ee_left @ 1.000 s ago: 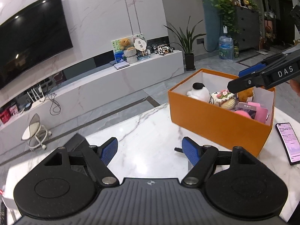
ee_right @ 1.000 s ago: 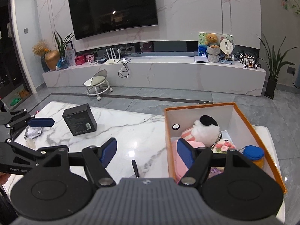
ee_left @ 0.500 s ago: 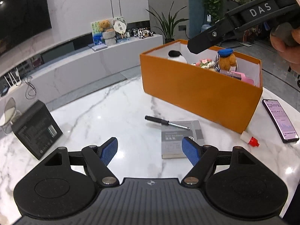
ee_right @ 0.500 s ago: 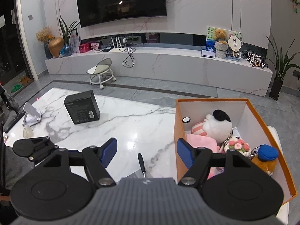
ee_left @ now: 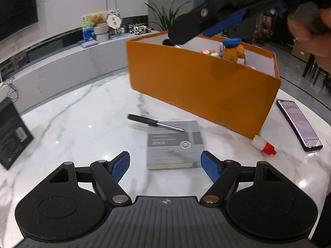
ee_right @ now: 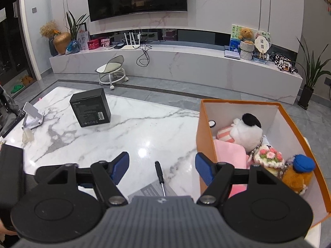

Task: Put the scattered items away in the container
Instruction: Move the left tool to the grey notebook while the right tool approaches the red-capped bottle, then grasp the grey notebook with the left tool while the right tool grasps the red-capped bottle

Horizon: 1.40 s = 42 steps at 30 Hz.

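Marble table (ee_left: 86, 111) bears a grey booklet (ee_left: 173, 144), print unreadable; both tongs gape empty.

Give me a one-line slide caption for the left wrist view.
Open left gripper nears a grey booklet with a screwdriver across it, beside the orange box.

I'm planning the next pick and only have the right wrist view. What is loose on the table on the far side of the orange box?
Observer: A small white bottle with a red cap lies by the corner of the orange box.
Operator: Anything else there?
Observer: A phone, screen lit, lies flat just beyond the bottle.
Operator: Is the left claw carrying something?
Observer: No. The left claw is open and empty, with a grey book just ahead of it.
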Each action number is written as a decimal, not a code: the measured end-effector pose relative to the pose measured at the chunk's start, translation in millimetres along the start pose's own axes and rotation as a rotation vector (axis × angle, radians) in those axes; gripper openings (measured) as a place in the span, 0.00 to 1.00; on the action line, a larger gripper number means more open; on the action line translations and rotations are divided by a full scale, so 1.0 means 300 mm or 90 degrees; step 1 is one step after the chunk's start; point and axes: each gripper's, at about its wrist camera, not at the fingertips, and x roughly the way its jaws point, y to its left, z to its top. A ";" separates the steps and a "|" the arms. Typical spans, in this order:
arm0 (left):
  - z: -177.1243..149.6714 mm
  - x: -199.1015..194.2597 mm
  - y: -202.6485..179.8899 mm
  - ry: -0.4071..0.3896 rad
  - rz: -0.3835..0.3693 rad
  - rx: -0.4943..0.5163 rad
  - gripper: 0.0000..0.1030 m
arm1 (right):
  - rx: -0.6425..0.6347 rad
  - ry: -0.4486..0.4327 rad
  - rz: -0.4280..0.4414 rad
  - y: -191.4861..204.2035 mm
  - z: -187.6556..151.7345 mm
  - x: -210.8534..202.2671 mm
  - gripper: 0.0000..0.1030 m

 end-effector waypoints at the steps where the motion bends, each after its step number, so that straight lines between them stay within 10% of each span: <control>1: 0.000 0.011 -0.005 0.001 -0.001 -0.001 0.87 | 0.001 0.001 -0.003 -0.003 -0.008 -0.007 0.71; 27: 0.015 0.157 -0.020 0.031 -0.019 -0.048 0.99 | 0.025 0.038 0.001 -0.041 -0.161 -0.088 0.71; 42: 0.017 0.200 -0.062 0.028 0.016 -0.020 0.99 | 0.033 0.193 -0.038 -0.075 -0.366 -0.030 0.69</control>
